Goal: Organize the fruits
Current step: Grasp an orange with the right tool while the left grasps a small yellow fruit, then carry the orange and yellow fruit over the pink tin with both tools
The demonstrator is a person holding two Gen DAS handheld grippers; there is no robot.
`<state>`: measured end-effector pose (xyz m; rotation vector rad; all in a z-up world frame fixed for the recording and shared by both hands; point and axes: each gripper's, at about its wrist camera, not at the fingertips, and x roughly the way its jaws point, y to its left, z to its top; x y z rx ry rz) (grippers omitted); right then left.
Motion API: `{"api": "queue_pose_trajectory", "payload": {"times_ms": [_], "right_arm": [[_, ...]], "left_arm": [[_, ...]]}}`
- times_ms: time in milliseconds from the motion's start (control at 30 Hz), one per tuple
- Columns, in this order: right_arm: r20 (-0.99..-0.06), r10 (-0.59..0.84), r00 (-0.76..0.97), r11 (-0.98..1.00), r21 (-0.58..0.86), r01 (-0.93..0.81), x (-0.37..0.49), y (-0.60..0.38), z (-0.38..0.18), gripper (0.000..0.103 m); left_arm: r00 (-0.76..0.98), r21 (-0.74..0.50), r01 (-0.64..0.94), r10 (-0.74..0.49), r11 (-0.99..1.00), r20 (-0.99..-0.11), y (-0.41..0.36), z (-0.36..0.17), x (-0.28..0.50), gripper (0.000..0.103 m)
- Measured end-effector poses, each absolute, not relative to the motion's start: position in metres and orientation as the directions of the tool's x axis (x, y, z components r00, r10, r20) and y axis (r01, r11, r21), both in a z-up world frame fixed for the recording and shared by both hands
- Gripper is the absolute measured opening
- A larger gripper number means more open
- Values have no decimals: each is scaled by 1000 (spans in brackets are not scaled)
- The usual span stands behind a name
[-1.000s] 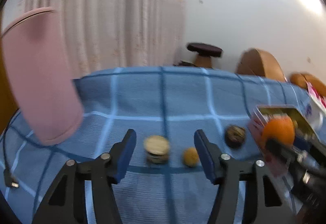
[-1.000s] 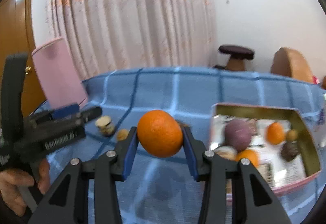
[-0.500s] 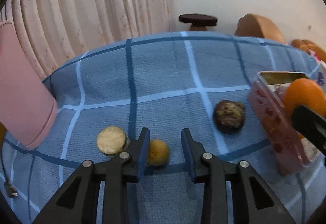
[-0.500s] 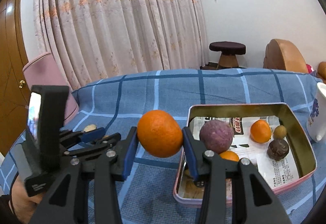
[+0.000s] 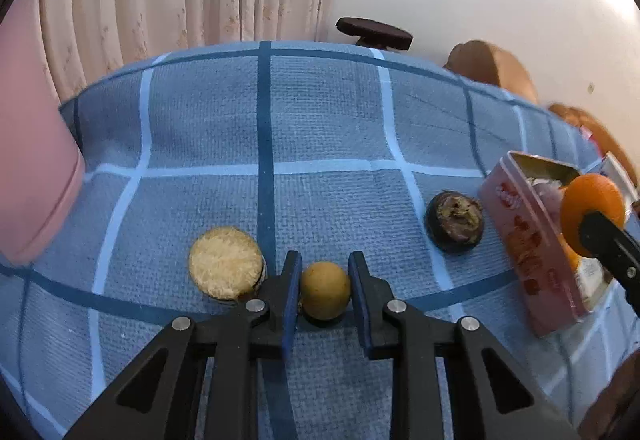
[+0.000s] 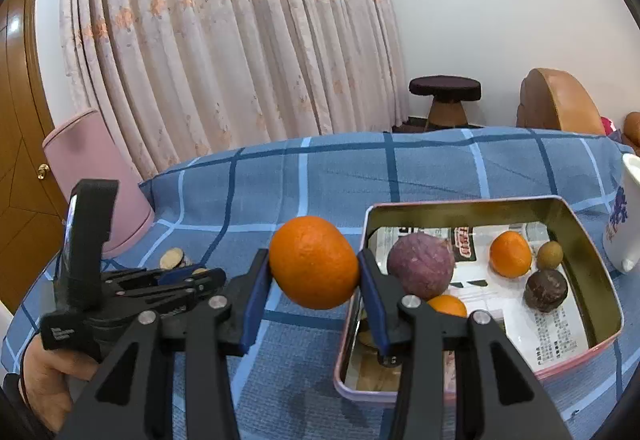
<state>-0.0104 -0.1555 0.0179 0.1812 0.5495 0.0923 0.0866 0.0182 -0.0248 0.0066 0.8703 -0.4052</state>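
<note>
Pinching now: small tan fruit (image 5: 325, 290) between the pads of the left tool (image 5: 324, 262), jaws drawn narrow onto both its sides; resting on the blue checked bedcover (image 5: 320, 128), not yet lifted.
Handling, as judged: probably light and firm, smooth and thin-skinned, round enough to roll or squirt out forward; best taken across the widest middle, as here, with only a gentle squeeze.
Just beside: pale round disc (image 5: 226, 262) close to the left pad, lying on the cover; whether touching the tool, cannot tell.
Farther right: dark wrinkled fruit (image 5: 455, 226) alone on the cover, near the wall of the pink tin (image 5: 532, 240).
Second grip: orange (image 6: 314, 268) clamped at its middle by the right tool (image 6: 314, 260), held in the air just beside the tin's near-left corner; likely heavier than the tan fruit, with a pebbled peel that grips well and gives a little.
Inside the tin: purple fruit (image 6: 420, 266), small oranges (image 6: 510, 254), greenish fruit (image 6: 550, 255) and dark round fruit (image 6: 546, 290) on printed paper.
Risk: too hard a squeeze splitting the tan fruit's skin; too soft, and a roll toward the disc.
</note>
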Motion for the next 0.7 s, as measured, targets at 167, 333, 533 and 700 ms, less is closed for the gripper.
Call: {"api": "queue_pose_trajectory", "payload": {"times_ms": [167,333,533,700], "right_arm": [[-493,123,861,986,162,-48,-13,-150,18,46],[-482,136,866,986,154,-69,-15,-147,18,46],[-489,119,864,990,129,-64,-14,-144,15,46],[-501,116,858,989,138,-53,-14,-149,12,46]], "left_arm": [[651,-184,364,-391,913,-651,26,-10,65,25],[741,-145,386,-400,911,-540,15,7,36,26],[821,-32,307,-281,951,-497,-3,16,19,26],[844,-24,256,-235,966,-482,0,16,9,26]]}}
